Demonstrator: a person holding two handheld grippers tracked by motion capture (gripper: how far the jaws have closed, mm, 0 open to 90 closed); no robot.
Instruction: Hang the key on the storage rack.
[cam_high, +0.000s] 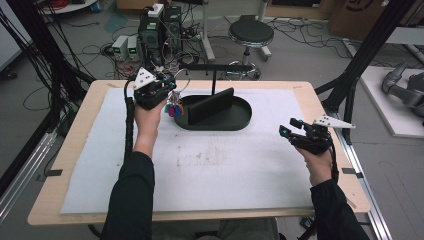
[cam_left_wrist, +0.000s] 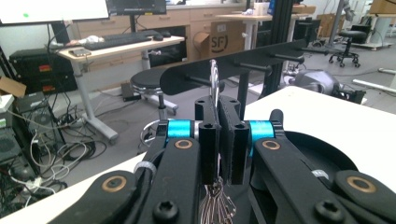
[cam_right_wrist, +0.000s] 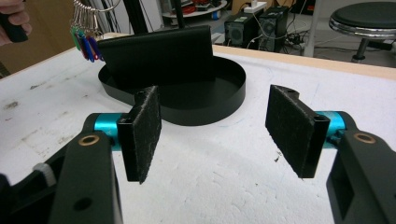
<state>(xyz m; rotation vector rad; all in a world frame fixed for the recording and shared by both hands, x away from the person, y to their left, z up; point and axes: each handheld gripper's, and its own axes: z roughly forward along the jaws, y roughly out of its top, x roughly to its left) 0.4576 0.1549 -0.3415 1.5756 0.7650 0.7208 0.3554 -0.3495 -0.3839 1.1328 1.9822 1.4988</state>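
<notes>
A black oval tray (cam_high: 240, 120) sits toward the far middle of a white-covered tabletop (cam_high: 210, 170), with an upright black panel (cam_high: 210, 106) standing inside it and a thin black post rising behind it to a horizontal bar with pegs (cam_left_wrist: 261, 58). Just beside the tray's left end, the left gripper (cam_high: 167, 82) is held above the tabletop, its jaws clamped together on a silver key ring (cam_left_wrist: 214, 77). Several small tags in green, blue, purple and red (cam_right_wrist: 86, 44) hang from the ring in a bunch, dangling next to the tray's left rim. Well to the right of the tray, near the tabletop's right edge, the right gripper (cam_right_wrist: 215, 123) hovers low with its padded jaws spread wide apart, holding nothing.
</notes>
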